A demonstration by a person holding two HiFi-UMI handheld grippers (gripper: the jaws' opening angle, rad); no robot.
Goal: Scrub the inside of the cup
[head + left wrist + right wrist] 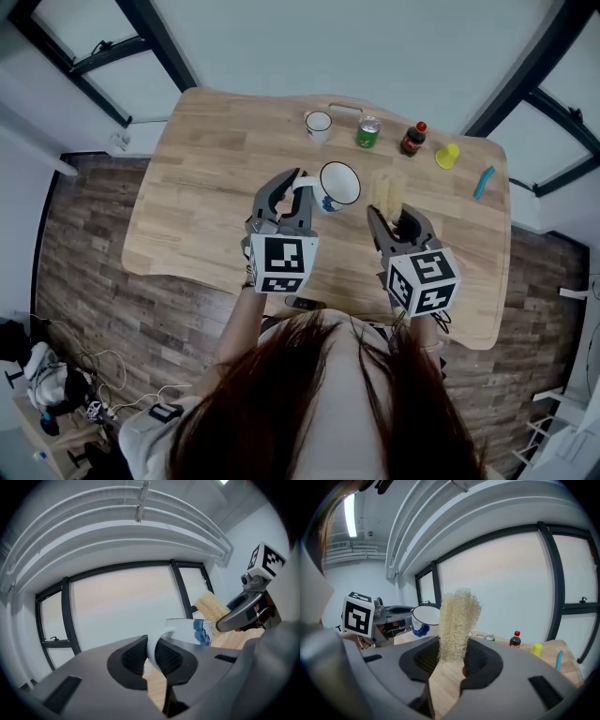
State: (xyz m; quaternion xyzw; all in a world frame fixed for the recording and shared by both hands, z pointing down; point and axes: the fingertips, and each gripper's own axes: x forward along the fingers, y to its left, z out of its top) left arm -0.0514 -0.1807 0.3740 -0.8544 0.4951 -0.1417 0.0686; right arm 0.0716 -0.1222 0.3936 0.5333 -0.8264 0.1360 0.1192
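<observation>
A white cup [338,184] with a blue flower print is held above the wooden table [206,187]. My left gripper [291,199] is shut on the cup's handle [157,644], and the cup body [192,631] shows past the jaws. My right gripper [392,217] is shut on a pale loofah scrubber [387,190] that stands up between its jaws [457,623]. The scrubber is just right of the cup, outside it. In the right gripper view the cup [425,619] and the left gripper [396,616] are at the left.
Along the table's far edge stand a small white cup [319,125], a green can [367,132], a dark bottle with a red cap [413,139], a yellow object [447,156] and a blue tool [483,182]. The table's front edge is near the person's body.
</observation>
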